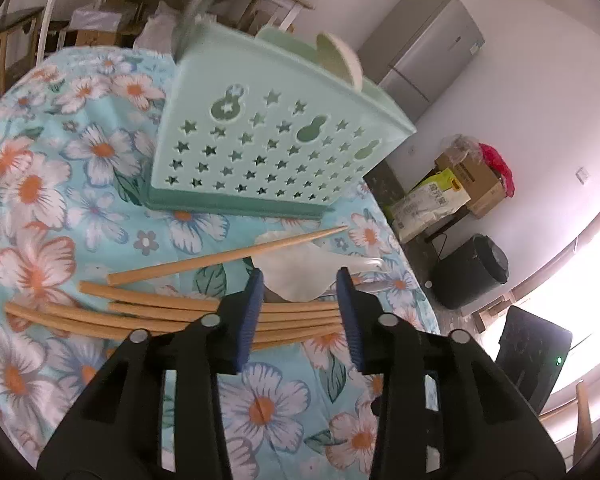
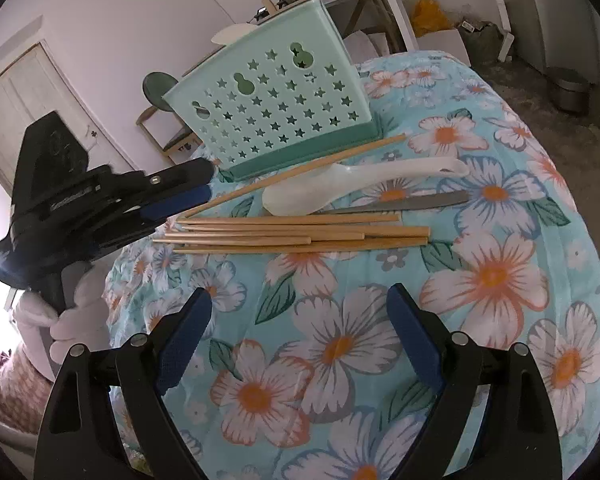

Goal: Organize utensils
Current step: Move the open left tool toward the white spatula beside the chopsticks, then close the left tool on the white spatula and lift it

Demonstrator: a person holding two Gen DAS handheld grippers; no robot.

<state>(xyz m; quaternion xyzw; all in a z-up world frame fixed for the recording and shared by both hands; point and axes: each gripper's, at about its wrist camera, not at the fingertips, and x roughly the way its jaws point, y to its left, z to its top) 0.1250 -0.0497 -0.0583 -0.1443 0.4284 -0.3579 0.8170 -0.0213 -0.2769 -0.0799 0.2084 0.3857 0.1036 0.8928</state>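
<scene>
A mint-green utensil holder [image 1: 260, 140] [image 2: 276, 108] with star holes stands on the floral tablecloth, and a white spoon [image 1: 340, 60] sticks out of its top. In front of it lie several wooden chopsticks [image 1: 160, 312] [image 2: 292, 232], a white rice paddle [image 2: 340, 188] [image 1: 296, 272] and a grey flat utensil [image 2: 400, 204]. My left gripper [image 1: 300, 280] [image 2: 208, 184] hovers low over the chopsticks' thin ends, jaws partly apart and nothing pressed between the pads. My right gripper [image 2: 300, 296] is wide open over bare cloth, nearer than the chopsticks.
The round table's edge [image 1: 412, 264] drops off just right of the utensils in the left wrist view. Beyond it stand a black bin [image 1: 472, 272], cardboard boxes [image 1: 468, 176] and a grey fridge [image 1: 428, 48]. A white-gloved hand [image 2: 72, 320] holds the left gripper.
</scene>
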